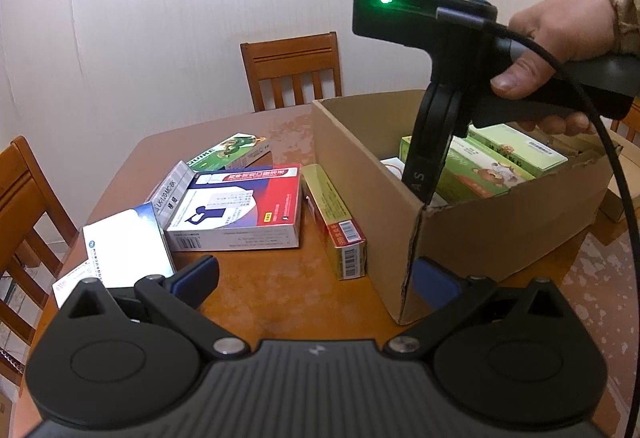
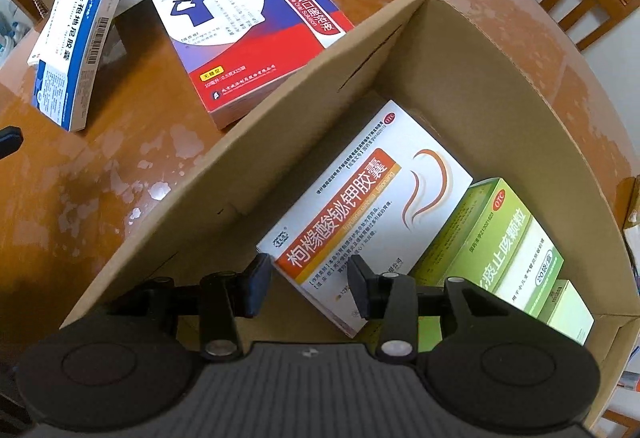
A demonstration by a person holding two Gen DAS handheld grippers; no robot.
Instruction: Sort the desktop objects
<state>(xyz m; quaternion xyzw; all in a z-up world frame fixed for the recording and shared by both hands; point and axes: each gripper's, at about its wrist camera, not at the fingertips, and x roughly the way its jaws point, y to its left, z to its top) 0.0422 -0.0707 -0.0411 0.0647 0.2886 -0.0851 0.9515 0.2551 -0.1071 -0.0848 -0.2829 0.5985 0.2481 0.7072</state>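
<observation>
My left gripper [image 1: 316,282] hovers open and empty over the wooden table [image 1: 276,298], its right finger beside the near corner of a cardboard box [image 1: 500,230]. Left of that box lie a red-blue-white medicine box [image 1: 240,205], a narrow yellow-red box [image 1: 334,222], a green QUIKE box [image 1: 228,151], a grey LK-120 box [image 1: 172,189] and a white-blue box [image 1: 124,250]. A hand holds my right gripper [image 1: 420,185] pointing down inside the cardboard box [image 2: 240,157]. There the right gripper [image 2: 308,290] stands open over the near corner of a white-orange medicine box [image 2: 360,205], next to green boxes [image 2: 504,242].
Wooden chairs stand at the table's far side [image 1: 292,69] and left side [image 1: 20,197]. The right gripper's cable [image 1: 624,197] hangs past the cardboard box. A worn patch of table [image 2: 120,177] lies bare between the loose boxes and the cardboard wall.
</observation>
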